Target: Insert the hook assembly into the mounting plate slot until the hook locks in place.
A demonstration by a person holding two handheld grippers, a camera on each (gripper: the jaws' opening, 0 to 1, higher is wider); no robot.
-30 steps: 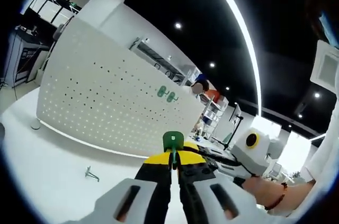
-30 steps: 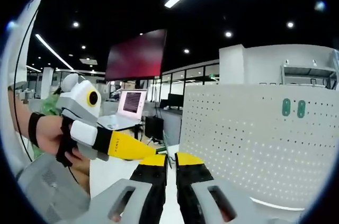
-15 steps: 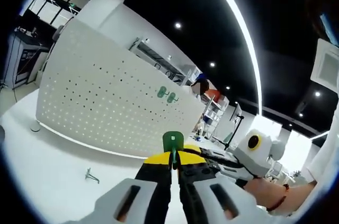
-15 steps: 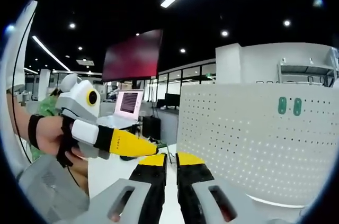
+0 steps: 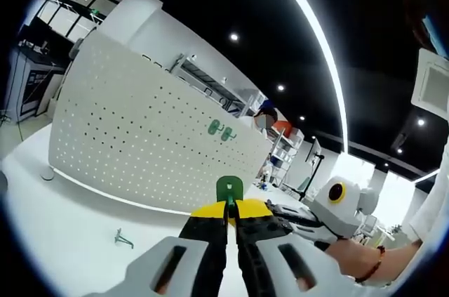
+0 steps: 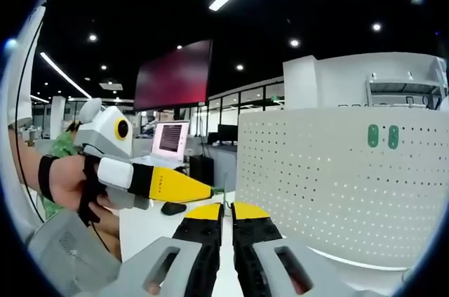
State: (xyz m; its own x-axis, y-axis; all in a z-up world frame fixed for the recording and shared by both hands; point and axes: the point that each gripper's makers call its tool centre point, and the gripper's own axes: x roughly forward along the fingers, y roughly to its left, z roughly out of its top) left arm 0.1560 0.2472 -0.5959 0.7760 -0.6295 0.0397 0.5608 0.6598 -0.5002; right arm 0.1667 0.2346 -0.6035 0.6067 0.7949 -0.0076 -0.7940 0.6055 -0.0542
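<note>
Dark ceiling (image 6: pixel 330 2) with spotlights; red screen (image 6: pixel 173 76); laptop (image 6: pixel 169 140).

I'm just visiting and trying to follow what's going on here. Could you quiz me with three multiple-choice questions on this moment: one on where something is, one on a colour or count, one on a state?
1. Where does the loose green hook lie?
A. on the white table
B. on top of the pegboard
C. on the laptop

2. How many green pieces are already mounted on the pegboard?
A. none
B. two
C. five

3. What are the left tongs doing?
A. wide open
B. shut on the green hook piece
C. gripping a cable

Answers: 1 A, it rests on the table before the board. 2 B, the green pair sits side by side. 3 B, the piece sticks up between the closed tips.
</note>
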